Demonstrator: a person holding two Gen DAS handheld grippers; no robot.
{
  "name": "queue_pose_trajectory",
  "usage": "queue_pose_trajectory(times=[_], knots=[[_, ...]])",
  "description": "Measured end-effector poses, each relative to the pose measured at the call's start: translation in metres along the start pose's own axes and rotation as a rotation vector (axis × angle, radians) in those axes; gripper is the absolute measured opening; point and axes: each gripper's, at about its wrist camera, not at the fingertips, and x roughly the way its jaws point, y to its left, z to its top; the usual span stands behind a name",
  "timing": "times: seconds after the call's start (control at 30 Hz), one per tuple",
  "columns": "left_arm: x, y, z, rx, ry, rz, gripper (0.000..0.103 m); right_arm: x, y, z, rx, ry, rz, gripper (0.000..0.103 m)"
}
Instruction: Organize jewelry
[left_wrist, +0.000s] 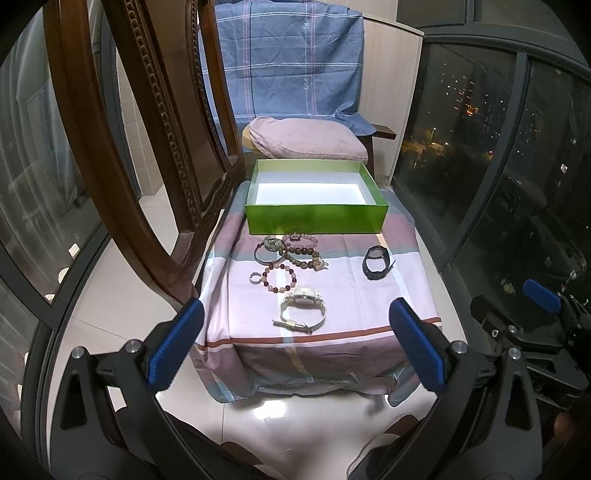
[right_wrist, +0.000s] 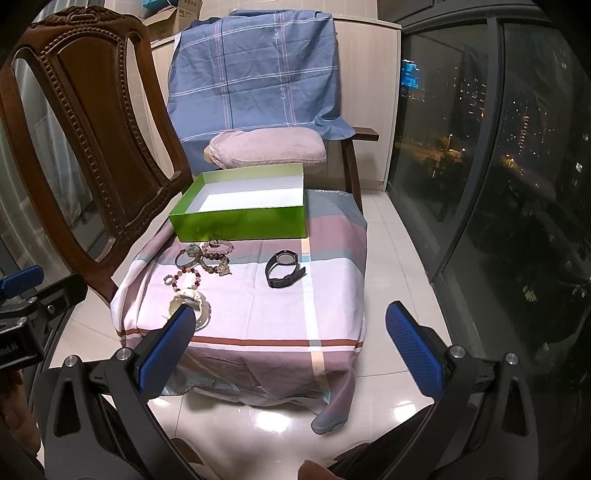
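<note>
Both tongs wide open, holding nothing, hovering off the near edge of the tabletop (left_wrist: 369, 295), which is draped in a pink/blue checked cloth (left_wrist: 325, 358).

Left tongs (left_wrist: 295, 321): blue pads spread on either side of the white watch in view, not touching anything. Right tongs (right_wrist: 291, 323): same spread; the left pad overlaps the white watch in the right wrist view, but contact can't be confirmed.

Jewelry layout on the cloth:
- White watch (left_wrist: 303, 306), nearest the front edge, strap curled, buckle end trailing toward the left.
- Bead bracelet (left_wrist: 279, 278) with red and pale beads, just behind the watch; small ring (left_wrist: 255, 277) just beside it on the left.
- Cluster of bracelets (left_wrist: 291, 251) further back: a metal bangle, pink beads and brown beads, overlapping each other, close to the box front wall.
- Black watch (left_wrist: 376, 262) on its own to the right, well apart from the cluster.

Green box (left_wrist: 317, 218), open with a white interior and nothing visible inside, sits at the far end of the tabletop.

Background: carved wooden chair (right_wrist: 74, 129) at left, armchair with pink cushion (right_wrist: 266, 147) and blue plaid sheet (right_wrist: 255, 70) behind the box, dark window (right_wrist: 498, 147) at right.
</note>
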Motion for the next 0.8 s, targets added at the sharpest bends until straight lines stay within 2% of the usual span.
queue_pose_trajectory(times=[0.8], knots=[[-0.0001,-0.0008,-0.0065,0.010,0.019,-0.001,0.099,-0.0088,-0.0008,0.0061,-0.003,-0.023,0.003,0.100]])
